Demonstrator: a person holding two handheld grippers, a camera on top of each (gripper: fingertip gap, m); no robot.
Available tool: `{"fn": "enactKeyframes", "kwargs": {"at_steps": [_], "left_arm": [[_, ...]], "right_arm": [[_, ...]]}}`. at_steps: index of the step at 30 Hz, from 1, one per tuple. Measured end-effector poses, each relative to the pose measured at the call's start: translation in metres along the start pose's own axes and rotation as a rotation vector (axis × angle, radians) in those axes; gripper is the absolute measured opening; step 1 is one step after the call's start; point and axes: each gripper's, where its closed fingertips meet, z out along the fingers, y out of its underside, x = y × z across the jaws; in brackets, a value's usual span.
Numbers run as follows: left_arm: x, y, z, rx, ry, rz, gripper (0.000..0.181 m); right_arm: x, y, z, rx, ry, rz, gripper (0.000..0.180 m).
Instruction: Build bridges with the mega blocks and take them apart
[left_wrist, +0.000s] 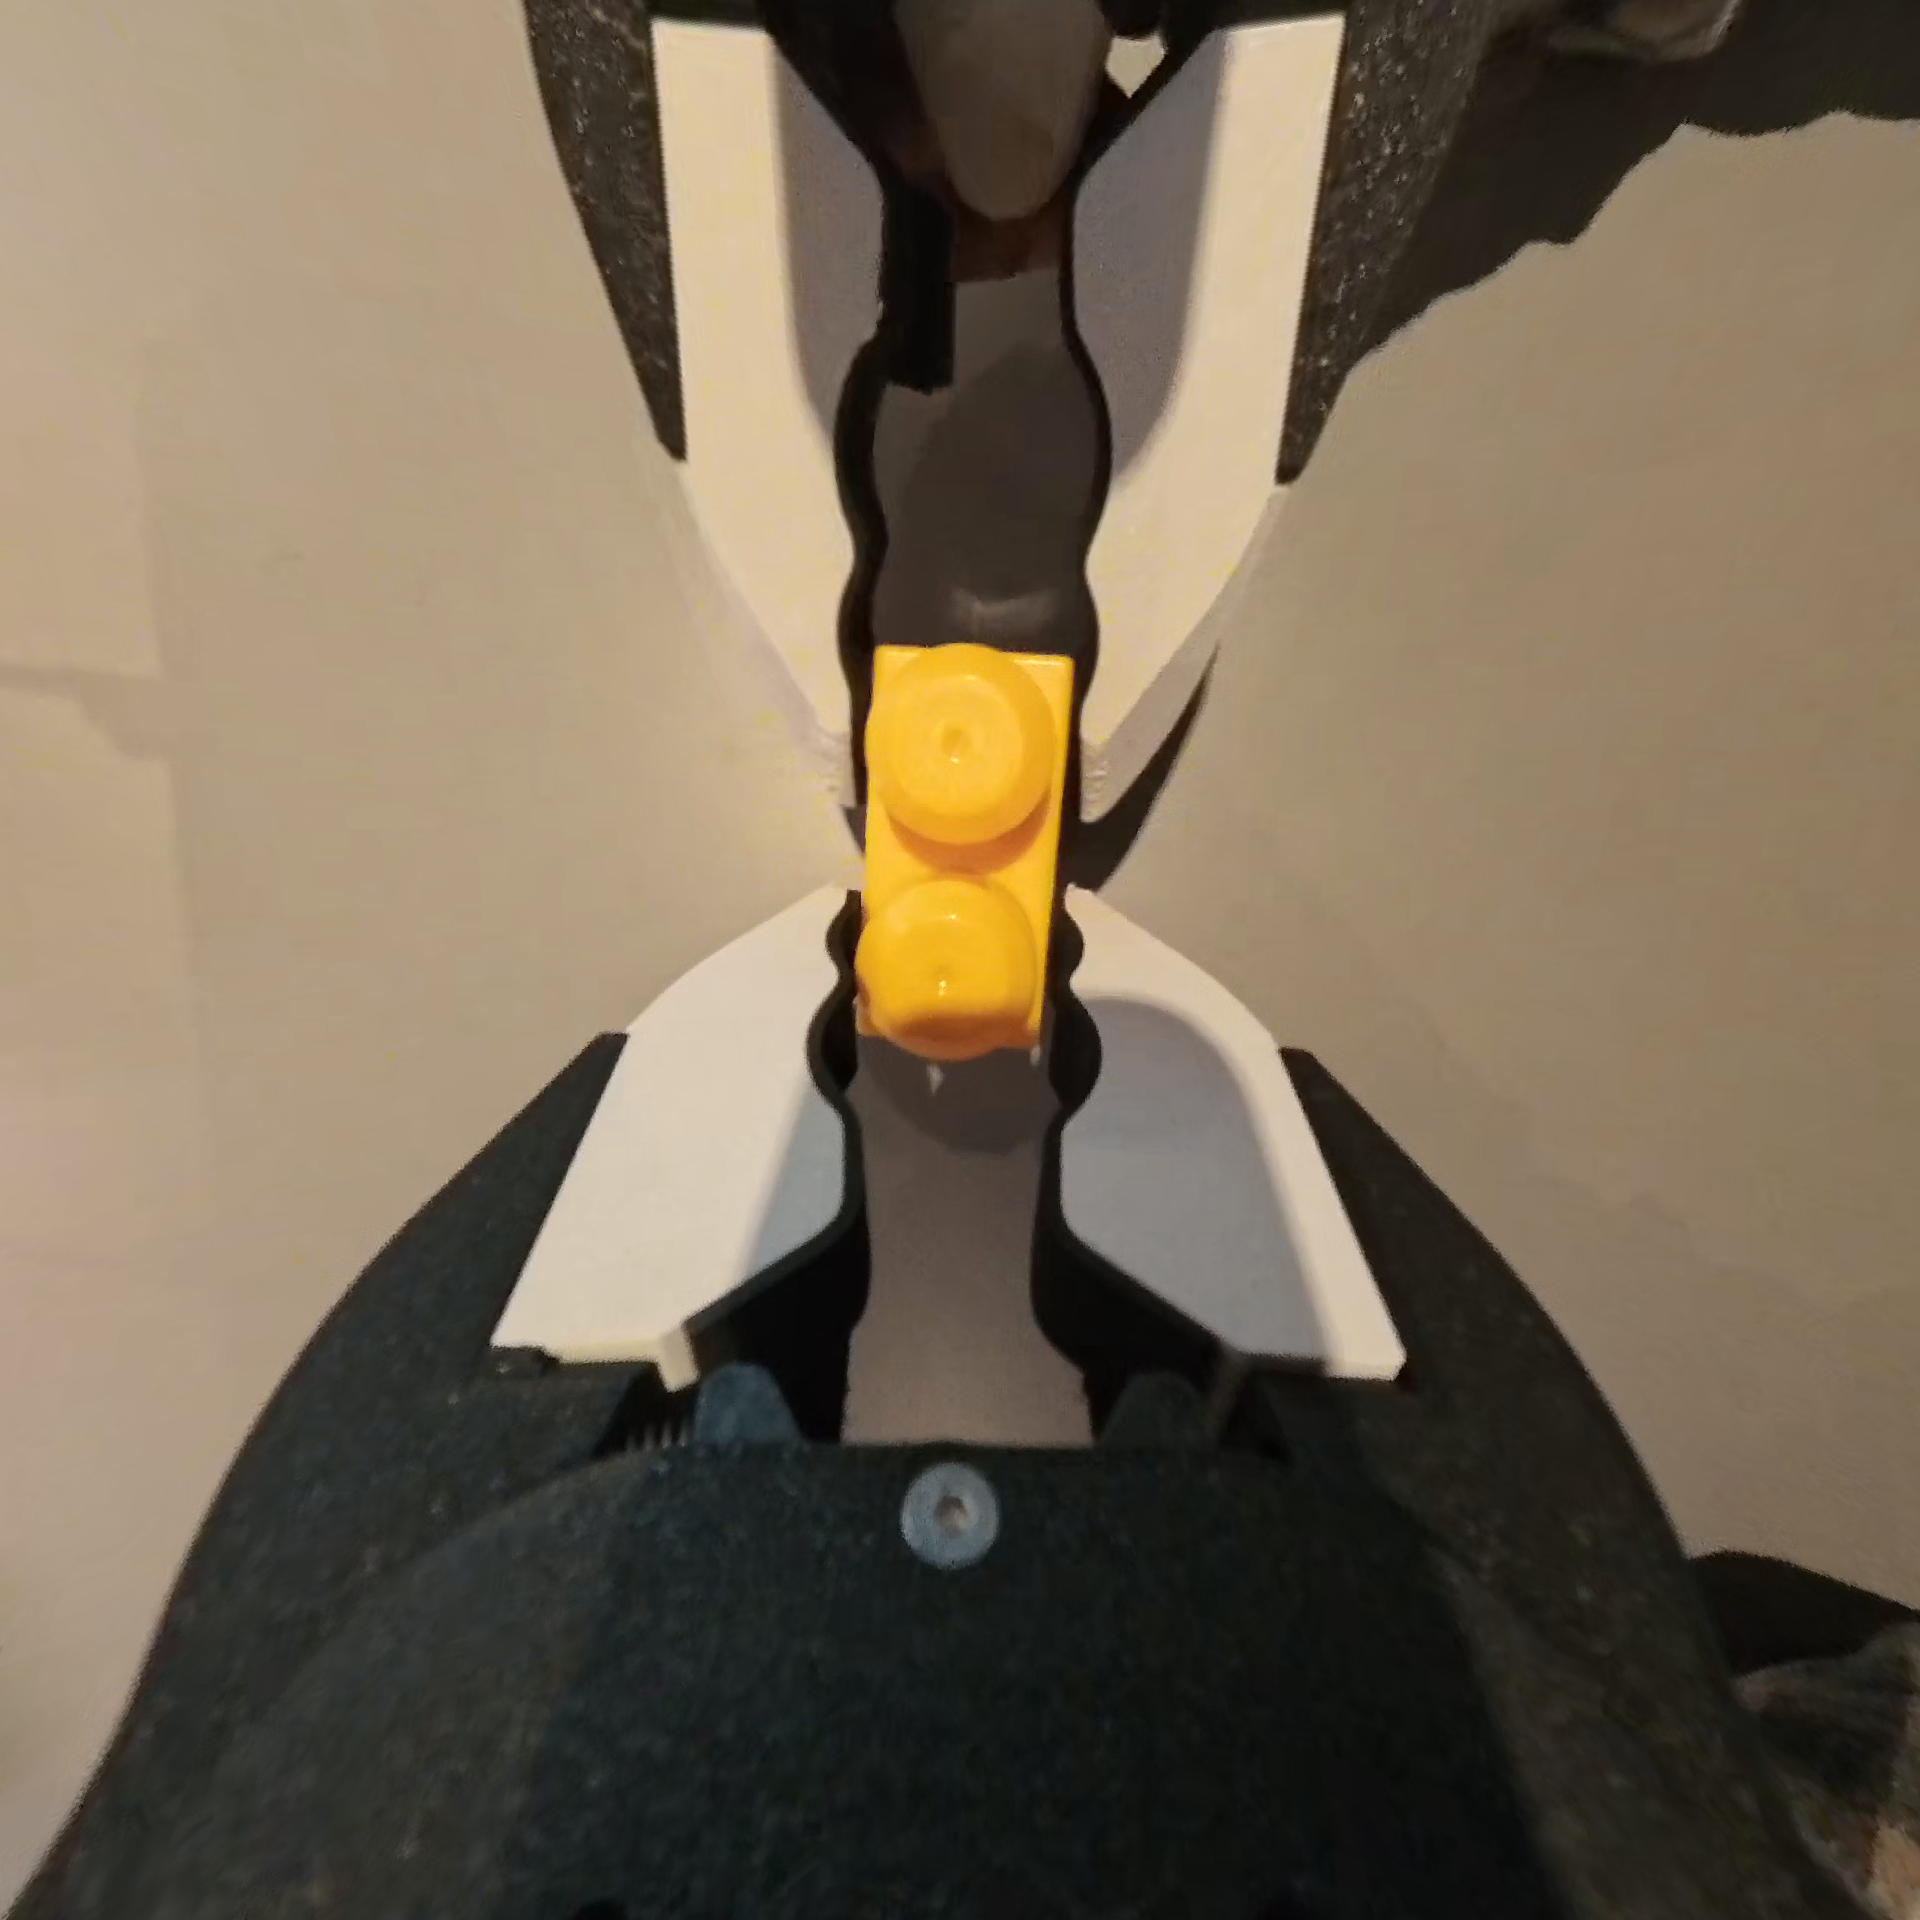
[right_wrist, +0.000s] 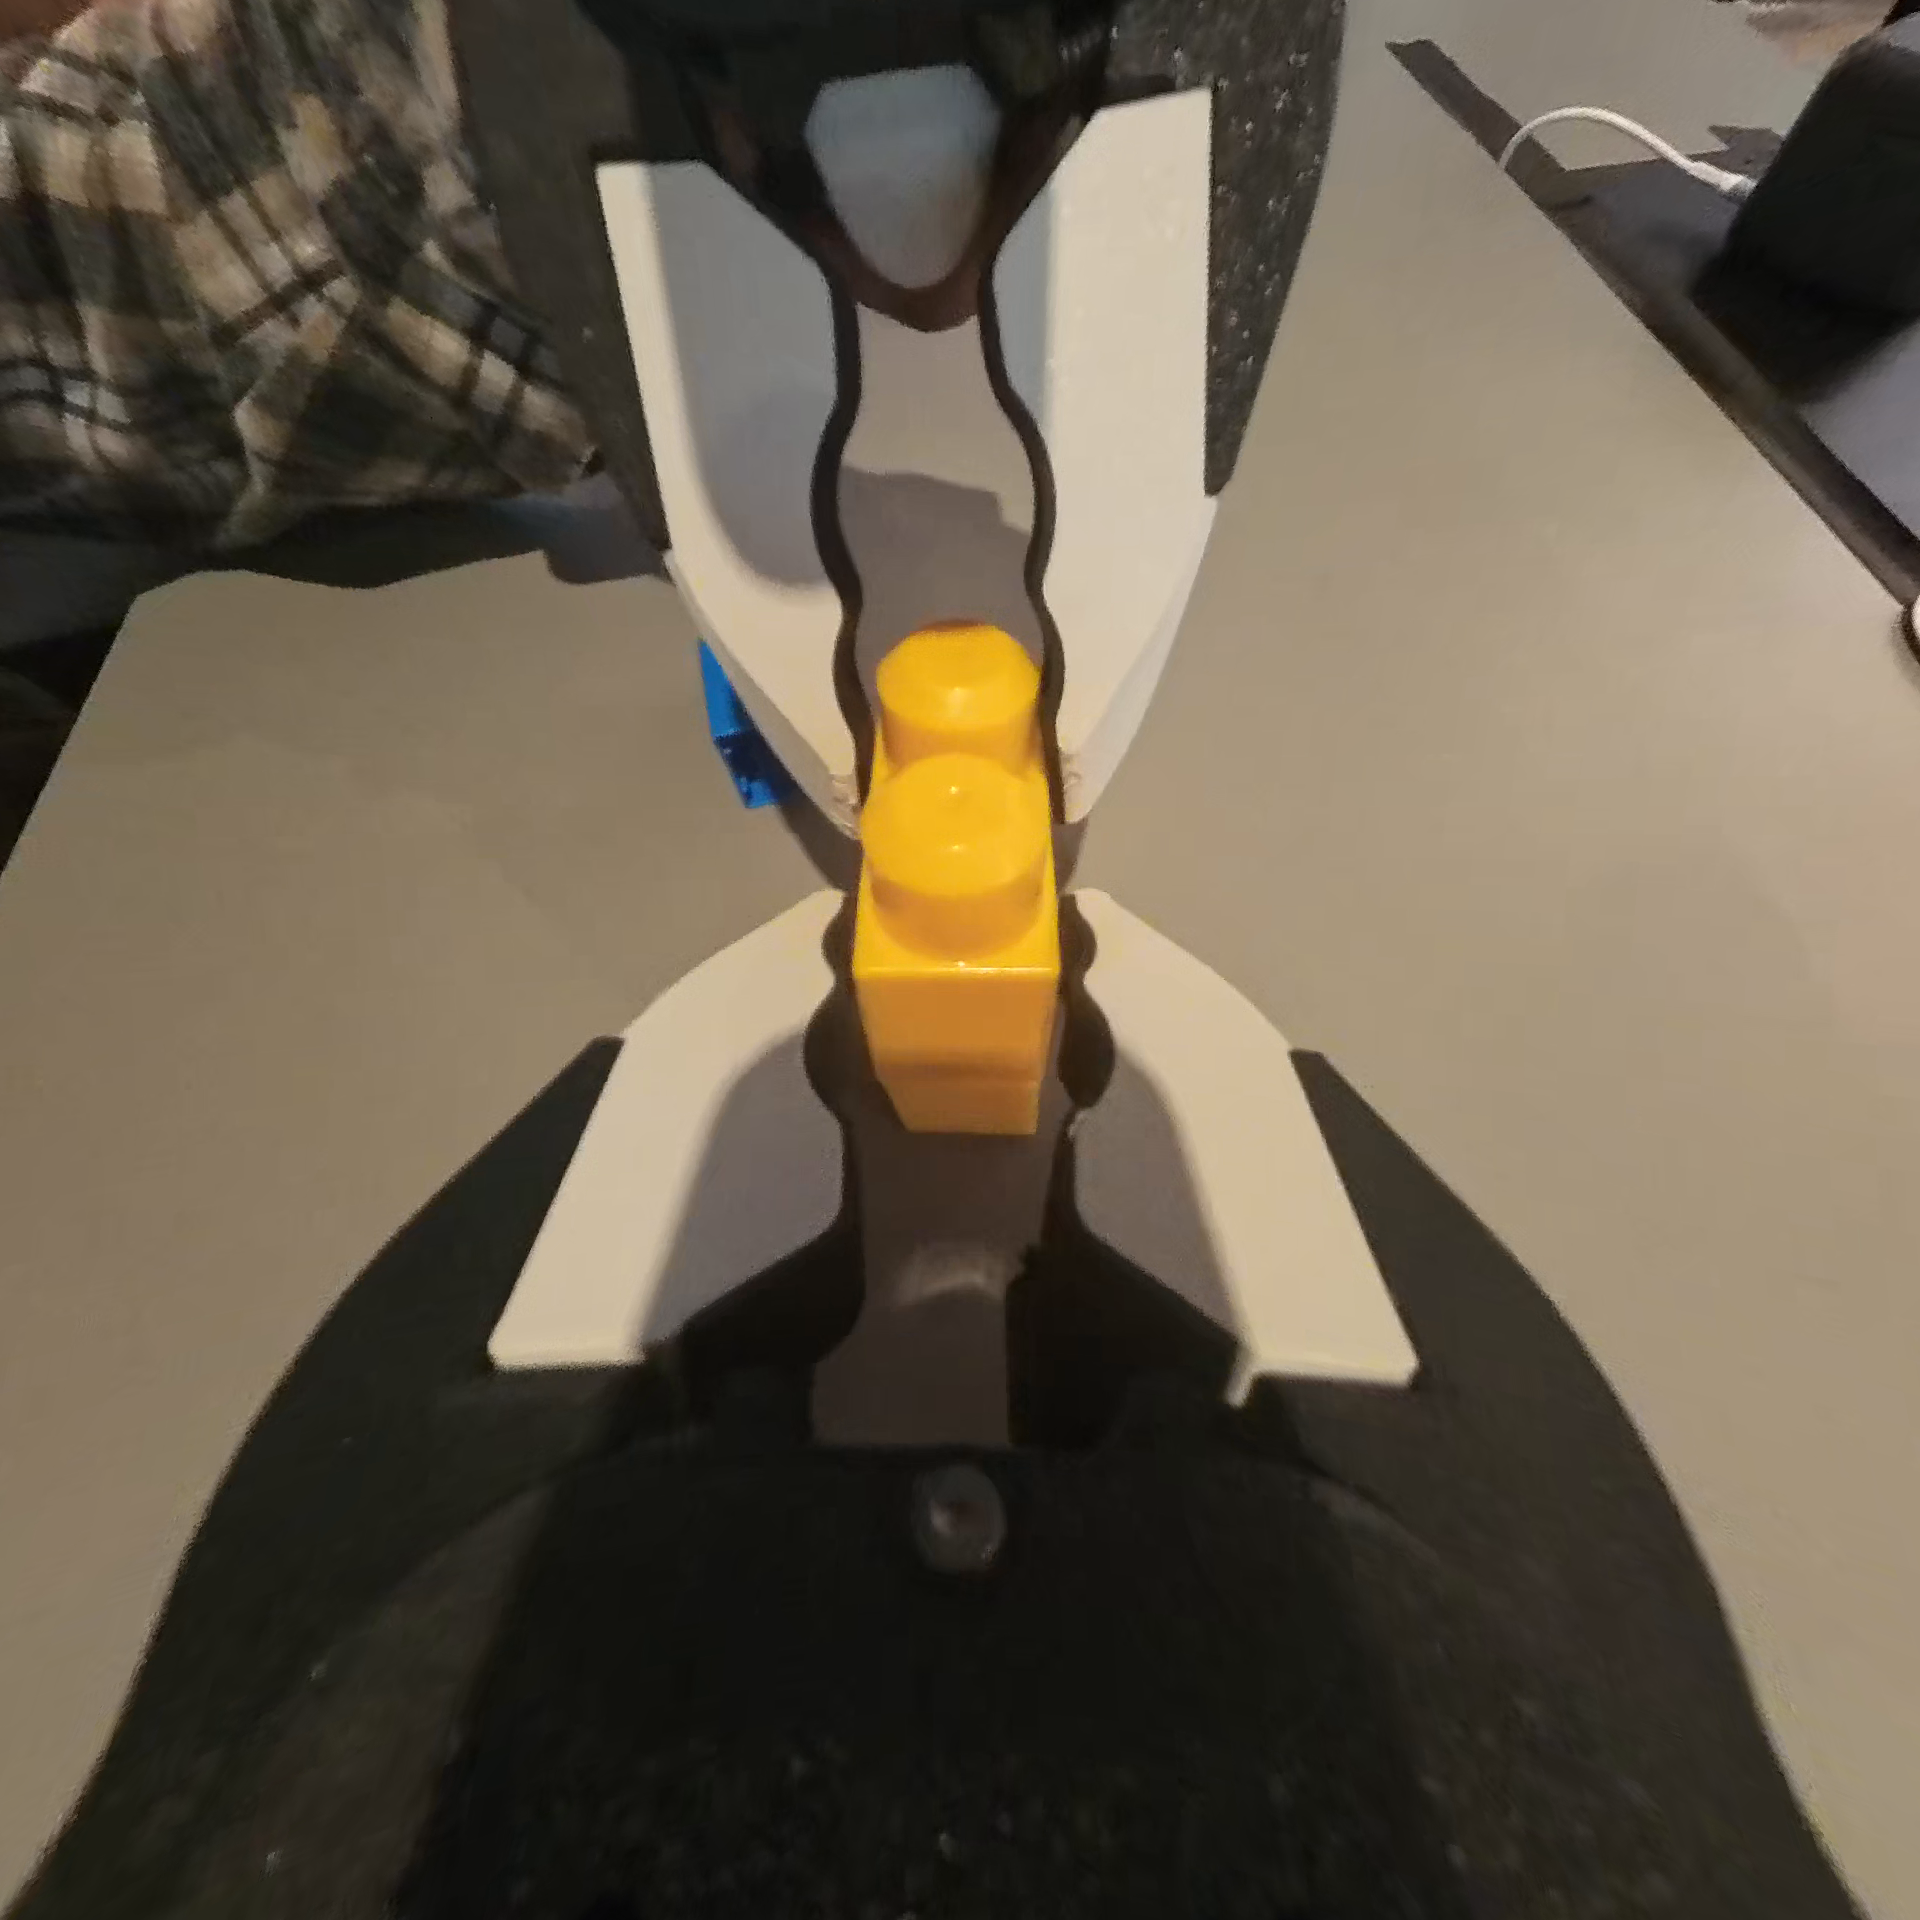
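Observation:
One yellow two-stud mega block (left_wrist: 961, 831) is held from both ends, studs up, over the beige table (left_wrist: 312, 727). My left gripper (left_wrist: 951, 966) is shut on its near end. The right gripper (left_wrist: 966, 769) comes in from the top of the left wrist view, shut on the far end. In the right wrist view my right gripper (right_wrist: 956, 987) clamps the near end of the same block (right_wrist: 956, 935), and the left gripper (right_wrist: 951, 790) clamps its far end. A blue block (right_wrist: 732, 743) lies on the table, partly hidden behind the left gripper's finger.
A person's plaid sleeve (right_wrist: 239, 281) is at the table's far left edge. A dark object with a white cable (right_wrist: 1621, 145) sits at the far right, beyond a dark strip along the table edge (right_wrist: 1662, 312). Both grippers' tips are close together, under 4 cm apart.

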Motion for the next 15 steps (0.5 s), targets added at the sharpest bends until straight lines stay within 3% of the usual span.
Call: {"fn": "enactKeyframes", "kwargs": {"at_steps": [10, 15], "left_arm": [[0.004, -0.006, -0.008, 0.116, 0.067, -0.039, 0.040], [0.006, -0.005, -0.030, 0.250, 0.078, -0.102, 0.042]], "right_arm": [[-0.001, 0.006, -0.001, 0.014, -0.032, 0.017, 0.037], [-0.002, 0.008, -0.001, -0.023, -0.032, 0.024, 0.038]]}}
